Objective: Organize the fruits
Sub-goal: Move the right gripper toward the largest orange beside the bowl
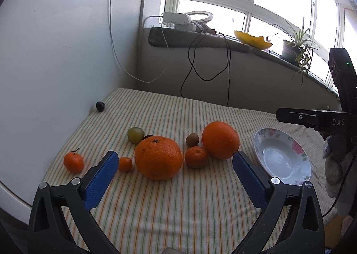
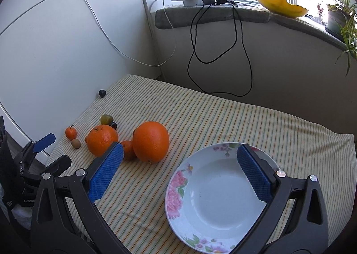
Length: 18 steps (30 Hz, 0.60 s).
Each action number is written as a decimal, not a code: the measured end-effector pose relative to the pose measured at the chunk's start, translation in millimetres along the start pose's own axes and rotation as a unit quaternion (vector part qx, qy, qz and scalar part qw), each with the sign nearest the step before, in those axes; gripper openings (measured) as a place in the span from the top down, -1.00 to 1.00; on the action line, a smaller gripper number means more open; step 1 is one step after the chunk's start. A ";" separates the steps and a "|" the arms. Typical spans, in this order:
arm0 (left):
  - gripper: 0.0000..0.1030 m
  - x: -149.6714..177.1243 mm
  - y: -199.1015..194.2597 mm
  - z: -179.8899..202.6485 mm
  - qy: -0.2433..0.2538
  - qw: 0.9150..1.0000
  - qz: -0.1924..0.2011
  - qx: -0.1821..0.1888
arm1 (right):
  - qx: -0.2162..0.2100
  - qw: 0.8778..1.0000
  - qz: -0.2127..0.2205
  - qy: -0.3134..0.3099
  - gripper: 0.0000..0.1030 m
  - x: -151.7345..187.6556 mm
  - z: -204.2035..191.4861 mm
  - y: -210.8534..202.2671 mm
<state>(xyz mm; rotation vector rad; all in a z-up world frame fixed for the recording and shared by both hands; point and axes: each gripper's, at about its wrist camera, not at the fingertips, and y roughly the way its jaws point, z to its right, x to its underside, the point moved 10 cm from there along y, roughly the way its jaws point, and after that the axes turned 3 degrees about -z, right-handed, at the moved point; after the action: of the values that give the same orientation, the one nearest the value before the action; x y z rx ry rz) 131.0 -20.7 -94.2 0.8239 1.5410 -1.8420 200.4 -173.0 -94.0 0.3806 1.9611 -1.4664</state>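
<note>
both grippers spread, fruits [image 1: 158, 157] beside plate [image 2: 219, 200]

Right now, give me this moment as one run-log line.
left gripper: open, empty | right gripper: open, empty | white floral-rimmed plate: empty | large round orange: on striped cloth, ahead of left jaws

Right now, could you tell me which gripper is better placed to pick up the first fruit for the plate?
Left. The left gripper is open with the big orange directly between its fingers. The right gripper hovers open over the empty plate, apart from the fruit.
</note>
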 end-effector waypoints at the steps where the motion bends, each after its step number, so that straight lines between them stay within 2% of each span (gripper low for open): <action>1: -0.97 -0.8 1.7 2.2 0.001 1.000 -0.001 0.003 | -0.006 1.000 -0.008 -0.002 -1.00 -1.4 -1.1 5.4; 6: -0.89 -3.2 12.2 19.6 0.020 1.000 -0.002 0.021 | -0.018 0.999 -0.046 -0.020 -1.00 -6.1 -5.6 30.1; 12: -0.83 -5.9 29.5 36.1 0.034 0.999 -0.010 0.041 | -0.061 0.993 -0.098 -0.012 -1.00 -8.8 -11.2 59.6; 18: -0.83 -9.0 47.8 43.7 0.032 0.998 -0.022 0.058 | -0.071 0.988 -0.133 -0.017 -1.00 -10.2 -14.1 81.2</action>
<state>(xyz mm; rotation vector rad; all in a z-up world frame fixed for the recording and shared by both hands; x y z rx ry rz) 169.8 -70.6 -110.9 0.9179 1.5143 -1.9695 250.6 -131.4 -145.4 0.0307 2.1360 -1.4691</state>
